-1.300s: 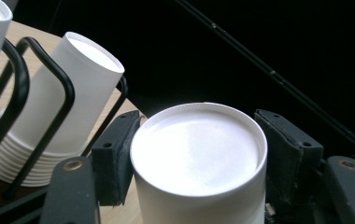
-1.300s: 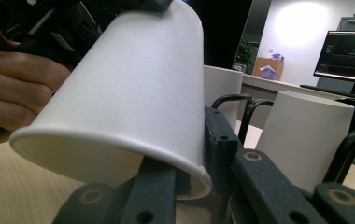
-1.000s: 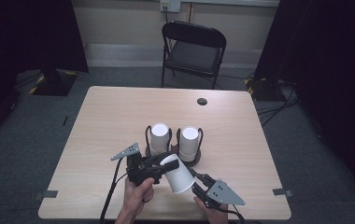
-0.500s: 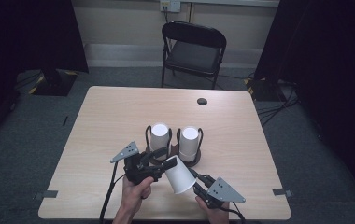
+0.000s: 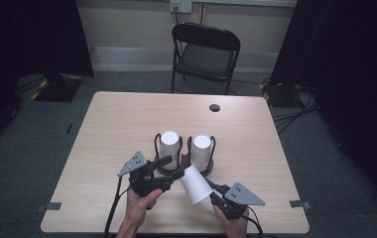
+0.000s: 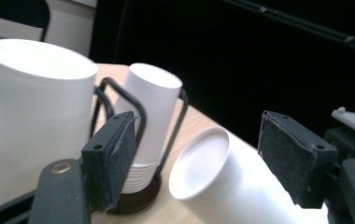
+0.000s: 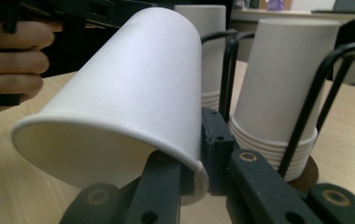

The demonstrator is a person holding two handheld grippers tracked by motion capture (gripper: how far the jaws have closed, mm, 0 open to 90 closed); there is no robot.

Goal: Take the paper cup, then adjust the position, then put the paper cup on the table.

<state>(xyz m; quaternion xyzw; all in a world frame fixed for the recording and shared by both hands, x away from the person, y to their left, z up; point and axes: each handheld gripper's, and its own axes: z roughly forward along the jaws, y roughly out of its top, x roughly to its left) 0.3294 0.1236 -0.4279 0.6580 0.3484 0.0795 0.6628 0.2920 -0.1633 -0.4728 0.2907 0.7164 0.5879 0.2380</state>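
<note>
Starting at the left of the high view, we held the left gripper [image 5: 169, 167] low over the table [image 5: 107, 129] with its jaws spread wide and gripping nothing. Its own view showed the closed bottom of the loose paper cup [image 6: 222, 182] lying in the gap between the two black pads [image 6: 115, 156], with clear space on either side.

Next came that cup [image 5: 195, 184] itself, tilted on its side just in front of the two wire holders, bottom toward the holders and mouth toward us. It hung free of both stacks and, as far as we could judge, off the tabletop too.

Behind it stood the left stack of cups [image 5: 169, 145] and the right stack of cups [image 5: 201, 149], each upside down in its own black wire holder [image 5: 211, 145].

At the right, the right gripper [image 5: 211, 187] pinched the cup by its rim: in its own view one jaw sat inside the mouth and the other pressed the outer wall, with the rolled lip [image 7: 199, 175] caught between.

By our reading, one cup had been pulled free and was carried. What was left was for the left gripper to take the cup's bottom end, if a handover was meant, and then to set the cup down.
</note>
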